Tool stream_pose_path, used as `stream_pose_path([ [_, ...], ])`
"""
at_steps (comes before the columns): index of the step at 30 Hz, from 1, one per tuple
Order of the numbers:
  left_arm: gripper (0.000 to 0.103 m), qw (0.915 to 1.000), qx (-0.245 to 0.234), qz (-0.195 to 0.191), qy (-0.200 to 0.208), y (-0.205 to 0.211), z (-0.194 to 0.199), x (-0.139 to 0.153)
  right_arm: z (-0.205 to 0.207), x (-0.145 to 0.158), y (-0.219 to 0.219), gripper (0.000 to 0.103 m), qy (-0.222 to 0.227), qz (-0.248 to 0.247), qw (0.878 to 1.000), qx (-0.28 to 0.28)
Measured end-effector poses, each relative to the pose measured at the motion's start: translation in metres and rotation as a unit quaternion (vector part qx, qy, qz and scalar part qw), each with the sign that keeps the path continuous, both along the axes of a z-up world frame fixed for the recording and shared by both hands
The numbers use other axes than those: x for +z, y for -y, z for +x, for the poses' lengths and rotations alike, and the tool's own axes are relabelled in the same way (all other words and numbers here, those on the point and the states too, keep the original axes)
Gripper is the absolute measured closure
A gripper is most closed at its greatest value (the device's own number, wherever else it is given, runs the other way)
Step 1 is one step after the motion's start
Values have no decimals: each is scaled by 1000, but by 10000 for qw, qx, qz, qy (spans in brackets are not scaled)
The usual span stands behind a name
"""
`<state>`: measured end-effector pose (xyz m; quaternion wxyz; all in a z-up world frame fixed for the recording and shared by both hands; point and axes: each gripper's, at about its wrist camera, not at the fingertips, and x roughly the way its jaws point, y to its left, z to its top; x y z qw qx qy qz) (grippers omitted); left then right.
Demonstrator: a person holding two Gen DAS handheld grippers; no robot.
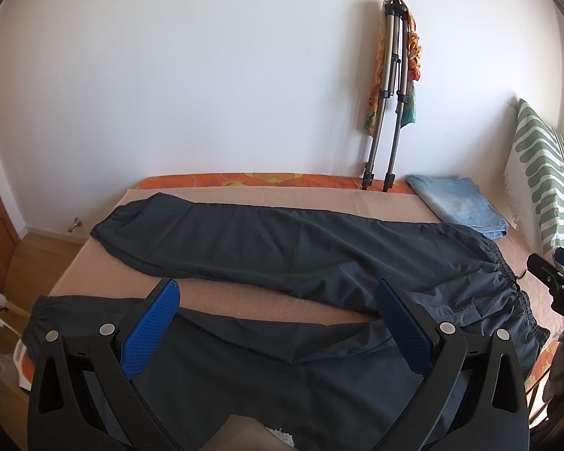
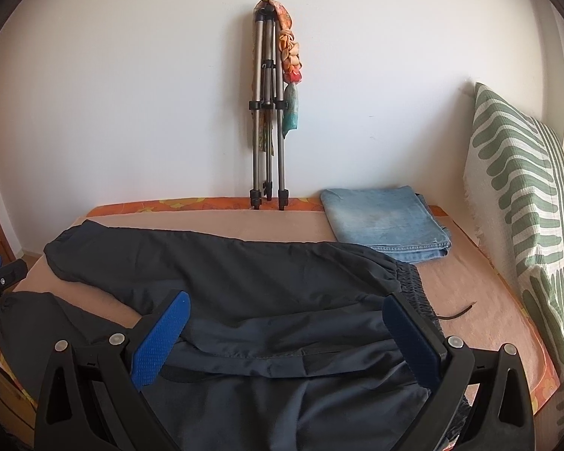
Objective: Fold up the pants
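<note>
- The dark pants (image 1: pixel 282 248) lie spread on the tan blanket (image 1: pixel 394 203) that covers the bed, both legs running toward the left, the elastic waistband (image 2: pixel 413 293) at the right.
- The far leg lies flat; the near leg sits closer to the cameras and spills toward the front edge of the bed. A strip of blanket shows between the two legs.
- The left gripper (image 1: pixel 278 323) hovers over the near leg with its jaws wide apart and nothing between them.
- The right gripper (image 2: pixel 285 334) hovers over the seat area near the waistband, jaws likewise spread and holding nothing.
- My read: the fold has not begun, and the likely first step is bringing one leg onto the other.
- Risk: the cloth looks thin and slippery, so a shallow pinch could slide off midway and drop the leg in a heap.
- Risk: a deep bite could catch the blanket along with the pants and drag it up.
- Risk: if the two grippers lift unevenly, the legs would land crooked and the creases near the crotch would get pressed in.
- Risk: the near leg hangs close to the bed's edge, so a loose pull could tip it off.
- The folded jeans (image 2: pixel 387 221) lie just beyond the waistband, beside the striped pillow (image 2: pixel 522 203); a wide sweep could knock them.
- A folded tripod (image 2: pixel 269 112) leans on the wall, well apart from the work.
</note>
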<state>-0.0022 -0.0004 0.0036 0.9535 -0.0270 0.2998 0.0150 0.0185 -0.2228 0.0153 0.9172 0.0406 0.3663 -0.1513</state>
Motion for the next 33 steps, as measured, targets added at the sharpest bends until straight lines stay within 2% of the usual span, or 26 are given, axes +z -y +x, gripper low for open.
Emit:
stream_pose_path([
  [33,0,10000,47,1,-5,-8,0,-1,-3,-1,4,0,18,4,10000,-45],
])
